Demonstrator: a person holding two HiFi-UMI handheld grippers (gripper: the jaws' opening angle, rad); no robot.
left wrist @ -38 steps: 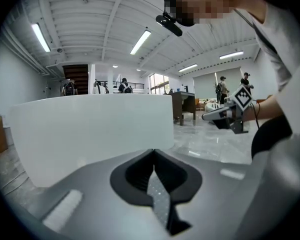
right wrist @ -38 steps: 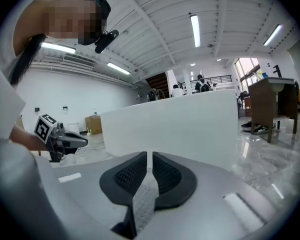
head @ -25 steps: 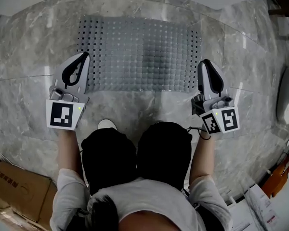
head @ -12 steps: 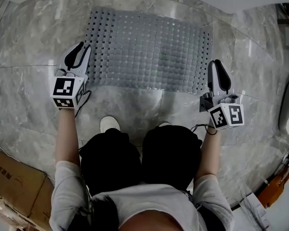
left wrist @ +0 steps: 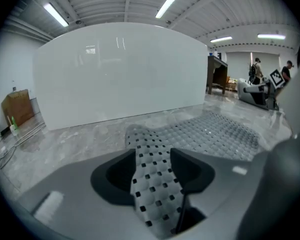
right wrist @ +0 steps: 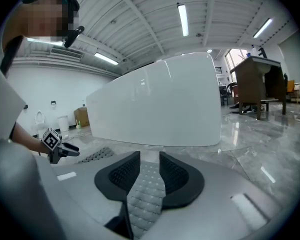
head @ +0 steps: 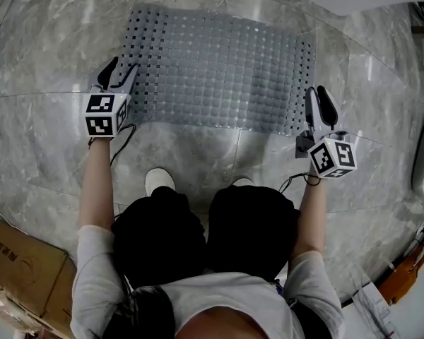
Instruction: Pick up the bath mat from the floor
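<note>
While the bath mat (head: 219, 69) lies flat on the marble floor (head: 42, 133), just in front of the white curved wall (left wrist: 125, 74), the pickup isn't done. I'd call this the end of the approach.

Done so far:
- Left tool (head: 120, 73) is at the mat corner on the side away from the wall. Its jaws have just been opening, and the perforated corner runs up between them. It reads as released: straddling the mat, not clamping it.
- Right tool (head: 318, 97) is at the other corner on that same far-from-wall side. Its jaws have also just been opening, to a narrower gap. The mat edge fills the gap, but I judge no real pinch yet, so it's released too.

Left to do, my read:
- Clench both tools on the corners.
- Lift evenly so the mat peels off the floor. It looks floppy and will likely sag in the middle.

Counts:
- Bath mat: 1, grey, grid of holes and bumps
- Tools: 2, one marker cube on each
- Cardboard box (head: 14, 274): 1, well apart from the wall, behind me on my left
- Shoe toes: 2, between me and the mat
- Clutter far right of the wall: too small to count
</note>
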